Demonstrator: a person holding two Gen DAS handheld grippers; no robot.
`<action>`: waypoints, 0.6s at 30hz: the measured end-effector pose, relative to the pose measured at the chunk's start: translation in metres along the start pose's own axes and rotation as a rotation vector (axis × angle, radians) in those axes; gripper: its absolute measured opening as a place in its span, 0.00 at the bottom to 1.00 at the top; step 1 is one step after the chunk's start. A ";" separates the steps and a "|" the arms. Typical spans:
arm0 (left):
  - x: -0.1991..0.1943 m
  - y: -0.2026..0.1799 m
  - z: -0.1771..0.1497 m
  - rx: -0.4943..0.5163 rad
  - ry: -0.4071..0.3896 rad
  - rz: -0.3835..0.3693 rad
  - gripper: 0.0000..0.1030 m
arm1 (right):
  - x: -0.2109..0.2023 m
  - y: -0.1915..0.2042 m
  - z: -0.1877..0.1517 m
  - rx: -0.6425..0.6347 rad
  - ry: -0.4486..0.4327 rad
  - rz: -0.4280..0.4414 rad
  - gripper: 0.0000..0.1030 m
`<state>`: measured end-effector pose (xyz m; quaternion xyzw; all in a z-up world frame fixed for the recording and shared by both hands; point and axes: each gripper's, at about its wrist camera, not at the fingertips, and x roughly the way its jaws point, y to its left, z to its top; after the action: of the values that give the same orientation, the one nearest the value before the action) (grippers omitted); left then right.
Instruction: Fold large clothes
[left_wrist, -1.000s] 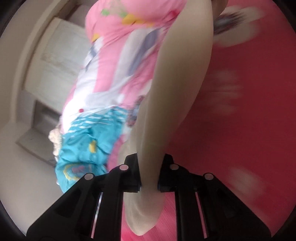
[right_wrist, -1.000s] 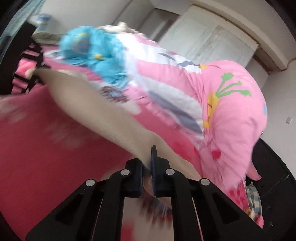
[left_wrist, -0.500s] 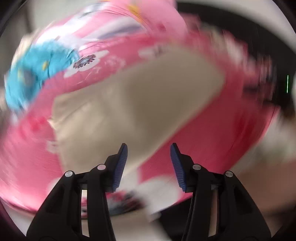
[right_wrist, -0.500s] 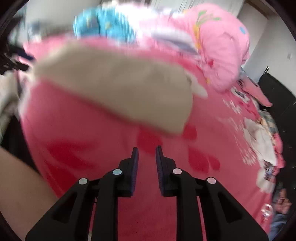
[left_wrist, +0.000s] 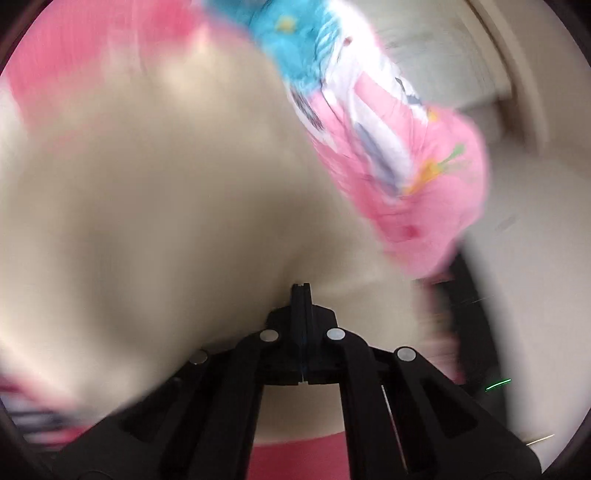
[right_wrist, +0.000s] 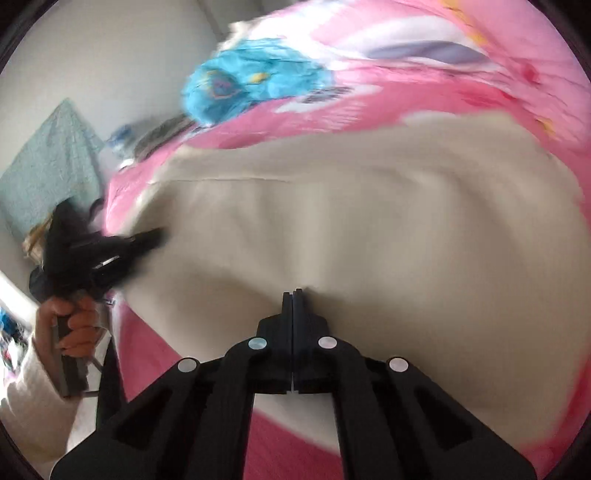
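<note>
Bed (right_wrist: 177, 369): pink sheet, pink quilt (right_wrist: 461, 55) bunched at far end.
Beige garment (right_wrist: 369, 229): spread across bed, near edge lifted, folding incomplete, layer count unclear.
Left tool (left_wrist: 301, 287): clenched on garment edge.
Right tool (right_wrist: 293, 293): clenched on garment edge.
Remaining, by judgement: carry pinched edge over, lay flat, repeat folds.

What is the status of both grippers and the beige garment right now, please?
Left gripper shut at the beige garment edge; right gripper likewise. Actual pinch not discernible. Garment spread on pink bedsheet. Rumpled pink quilt beyond, clear of the garment.
</note>
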<state>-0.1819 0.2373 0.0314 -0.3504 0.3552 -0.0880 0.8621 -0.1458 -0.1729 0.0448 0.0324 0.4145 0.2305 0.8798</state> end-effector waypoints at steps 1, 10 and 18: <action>-0.006 -0.008 0.001 0.091 -0.041 0.074 0.02 | -0.009 -0.006 -0.004 -0.004 -0.008 -0.058 0.00; 0.023 -0.107 0.002 0.286 -0.067 -0.117 0.06 | -0.004 0.044 0.036 -0.139 -0.149 -0.141 0.00; 0.084 -0.027 0.040 -0.090 0.015 -0.129 0.03 | 0.058 -0.046 0.073 0.027 -0.089 -0.135 0.00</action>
<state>-0.0902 0.2055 0.0232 -0.4102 0.3420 -0.1298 0.8354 -0.0423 -0.1787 0.0396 0.0265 0.3792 0.1632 0.9104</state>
